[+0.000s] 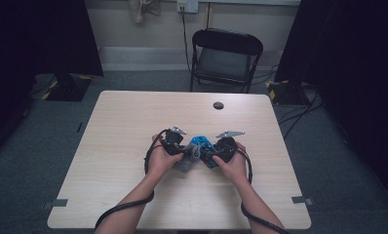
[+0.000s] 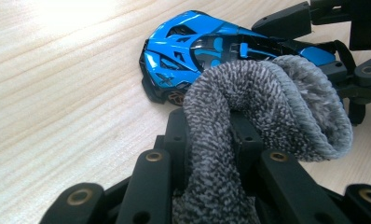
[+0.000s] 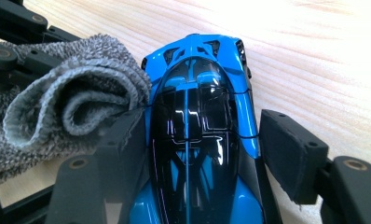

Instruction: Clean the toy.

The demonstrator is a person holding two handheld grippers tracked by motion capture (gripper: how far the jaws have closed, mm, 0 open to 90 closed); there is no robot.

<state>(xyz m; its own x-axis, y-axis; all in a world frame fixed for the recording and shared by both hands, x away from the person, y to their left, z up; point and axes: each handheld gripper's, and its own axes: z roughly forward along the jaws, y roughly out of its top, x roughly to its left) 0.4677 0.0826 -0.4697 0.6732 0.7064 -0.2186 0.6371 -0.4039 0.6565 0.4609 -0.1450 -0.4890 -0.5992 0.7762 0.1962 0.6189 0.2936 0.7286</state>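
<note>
**First onlooker:** Where's the toy car [image 1: 202,144] now?

**Second onlooker:** Around the middle of the table [image 1: 133,117], a little toward the person's side, right between the two hands. The right gripper [image 3: 200,140] has it by the flanks: its jaws straddle the body lengthwise, one pad against each side, as far as I can see, opened only to the car's width. The nose points away from that hand, the same way as the jaws.

**First onlooker:** And the other hand?

**Second onlooker:** The left gripper [image 2: 211,135] is clamped tight on a folded grey cloth [image 2: 267,93]. The bulge of the cloth sits just beside the car, touching its side near the cabin, and the car lies crosswise ahead of those jaws.

**First onlooker:** So the cloth hand does the moving?

**Second onlooker:** I'd judge so. It's set for a wipe along the car's long axis, nose to tail, while the right keeps it steady.

**First onlooker:** Room enough?

**Second onlooker:** Plenty. From the car, every table edge is well apart, and the small dark disc [image 1: 218,105] lies well beyond it, toward the chair [image 1: 226,53].
</note>
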